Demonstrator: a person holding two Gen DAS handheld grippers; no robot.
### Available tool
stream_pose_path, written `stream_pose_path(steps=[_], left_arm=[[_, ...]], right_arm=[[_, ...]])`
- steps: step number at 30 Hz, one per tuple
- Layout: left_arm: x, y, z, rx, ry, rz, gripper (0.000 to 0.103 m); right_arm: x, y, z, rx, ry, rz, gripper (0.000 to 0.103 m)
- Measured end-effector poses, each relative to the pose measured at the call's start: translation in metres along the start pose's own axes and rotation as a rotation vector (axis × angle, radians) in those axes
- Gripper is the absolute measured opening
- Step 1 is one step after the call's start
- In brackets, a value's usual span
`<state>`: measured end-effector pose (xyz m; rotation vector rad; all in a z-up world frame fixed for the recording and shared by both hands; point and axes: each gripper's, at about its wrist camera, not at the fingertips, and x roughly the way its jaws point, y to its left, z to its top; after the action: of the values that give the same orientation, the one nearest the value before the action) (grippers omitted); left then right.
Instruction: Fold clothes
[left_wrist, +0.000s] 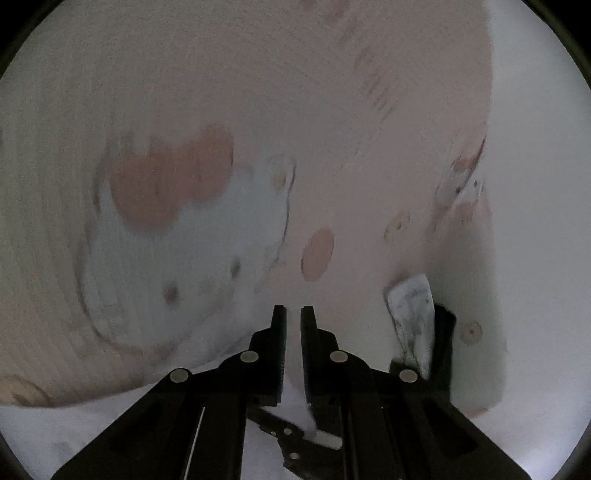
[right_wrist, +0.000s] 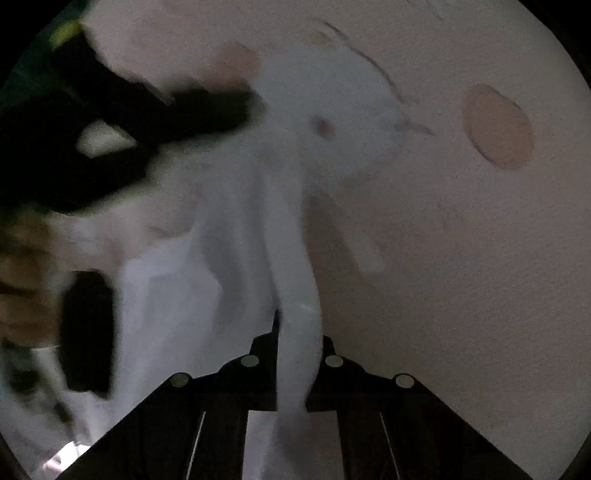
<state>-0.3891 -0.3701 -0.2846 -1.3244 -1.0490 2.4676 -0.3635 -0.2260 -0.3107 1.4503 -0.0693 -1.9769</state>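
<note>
- The left gripper (left_wrist: 293, 314) is seen with its jaws drawn nearly together, only a narrow slit left between them; pale cloth shows in that slit and below it, but whether it is pinched cannot be told from the blurred view
- A pink garment (left_wrist: 258, 92) with a white printed figure and orange spots is spread ahead of and to both sides of the left jaws, filling most of that view
- A white care label (left_wrist: 412, 314) is seen just to the right of the left jaws, with a dark shape touching its right side
- A white surface (left_wrist: 535, 184) is visible beyond the garment's edge, far right of the left jaws; whether it is a desk cannot be told
- The right gripper (right_wrist: 297, 332) is closed on a bunched white fold of cloth (right_wrist: 295, 295), which rises from between the jaws and runs on ahead of them
- Pink fabric with an orange spot (right_wrist: 498, 127) lies ahead and to the right of the right jaws
- A blurred dark gripper body and a hand (right_wrist: 22, 280) are seen to the left of the right jaws
</note>
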Motion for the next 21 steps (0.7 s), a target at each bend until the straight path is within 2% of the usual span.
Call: stream_pose_path(steps=[1,6,8,10,12,13,15,17,18,20,21], left_arm=[[-0.006,-0.003,0.003,0.012,-0.025,-0.012,0.006],[-0.02,-0.017,0.002,0.091,-0.041,0.012,0.006],[-0.025,-0.021,-0.003,0.134,-0.056,0.024,0.006],[-0.028,-0.02,-0.008,0.143,-0.053,0.042,0.007],[-0.032,-0.019,-0.012,0.158,-0.063,0.105,0.008],[-0.035,-0.017,-0.014,0.17,-0.062,0.163,0.01],[-0.041,-0.012,-0.016,0.184,-0.047,0.252,0.022],[-0.047,-0.005,-0.02,0.17,-0.058,0.253,0.035],[-0.052,0.0,-0.022,0.157,-0.07,0.253,0.038],[-0.06,0.013,-0.025,0.114,-0.091,0.268,0.05],[-0.061,0.019,-0.026,0.094,-0.094,0.289,0.052]], right_arm=[[0.004,-0.001,-0.002,-0.005,0.012,-0.03,0.002],[0.001,-0.019,0.005,0.045,-0.03,0.058,0.003],[0.003,-0.029,0.004,0.079,-0.027,0.052,0.011],[-0.001,-0.032,0.001,0.094,-0.045,0.083,0.013],[-0.001,-0.031,0.002,0.078,-0.056,0.06,0.02],[-0.002,-0.027,0.004,0.046,-0.056,0.037,0.024],[-0.008,-0.019,0.004,0.018,-0.073,0.01,0.049],[-0.011,-0.014,0.005,0.012,-0.096,0.002,0.058],[-0.012,-0.013,0.006,0.017,-0.098,-0.005,0.059],[-0.011,-0.009,0.007,0.021,-0.089,-0.023,0.059],[-0.011,-0.007,0.007,0.018,-0.087,-0.03,0.059]])
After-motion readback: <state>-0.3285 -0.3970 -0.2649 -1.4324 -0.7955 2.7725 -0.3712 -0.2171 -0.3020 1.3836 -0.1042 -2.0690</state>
